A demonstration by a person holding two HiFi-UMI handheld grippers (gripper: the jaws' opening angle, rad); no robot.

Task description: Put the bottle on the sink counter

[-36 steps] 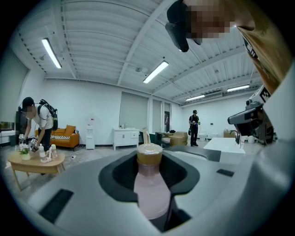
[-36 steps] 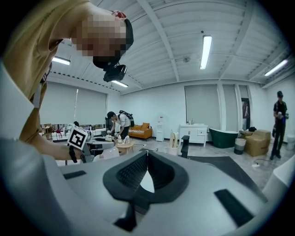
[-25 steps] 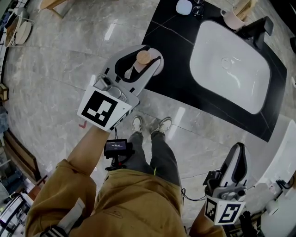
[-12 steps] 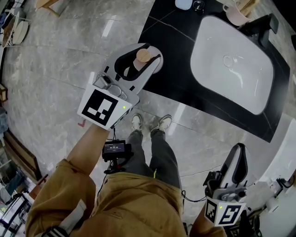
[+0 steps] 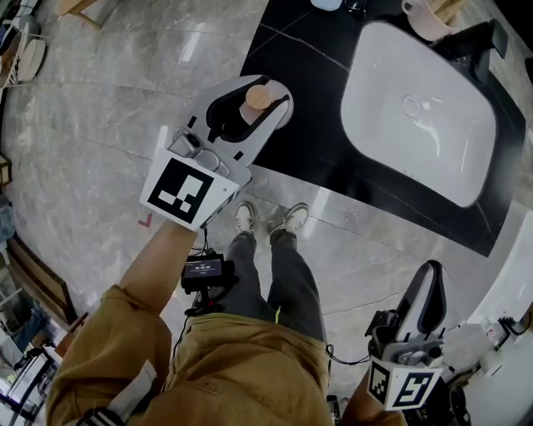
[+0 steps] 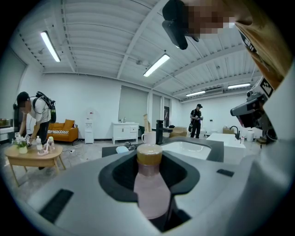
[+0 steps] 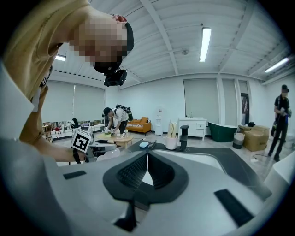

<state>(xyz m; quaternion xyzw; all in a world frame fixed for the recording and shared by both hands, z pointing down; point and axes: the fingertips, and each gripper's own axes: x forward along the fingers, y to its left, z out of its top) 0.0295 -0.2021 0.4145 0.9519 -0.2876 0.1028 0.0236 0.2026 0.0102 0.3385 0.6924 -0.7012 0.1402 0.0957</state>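
A pink bottle (image 5: 254, 106) with a wooden cap stands upright between the jaws of my left gripper (image 5: 271, 93), which is shut on it. In the head view it hangs over the near left corner of the black sink counter (image 5: 321, 91). The left gripper view shows the bottle (image 6: 150, 189) clamped in my left gripper (image 6: 150, 159), with the counter (image 6: 113, 150) and the white basin (image 6: 186, 148) just beyond. My right gripper (image 5: 429, 283) hangs low at the lower right, away from the counter. Its jaws meet at the tips with nothing between them (image 7: 146, 159).
The white basin (image 5: 425, 108) fills the counter's middle, with a black faucet (image 5: 476, 42) and a pale cup (image 5: 419, 18) behind it. My legs and shoes (image 5: 268, 220) stand on the marble floor before the counter. White fixtures (image 5: 500, 366) crowd the lower right.
My left gripper has sunk a little with the bottle, towards the counter's near corner. The right gripper has stayed put.
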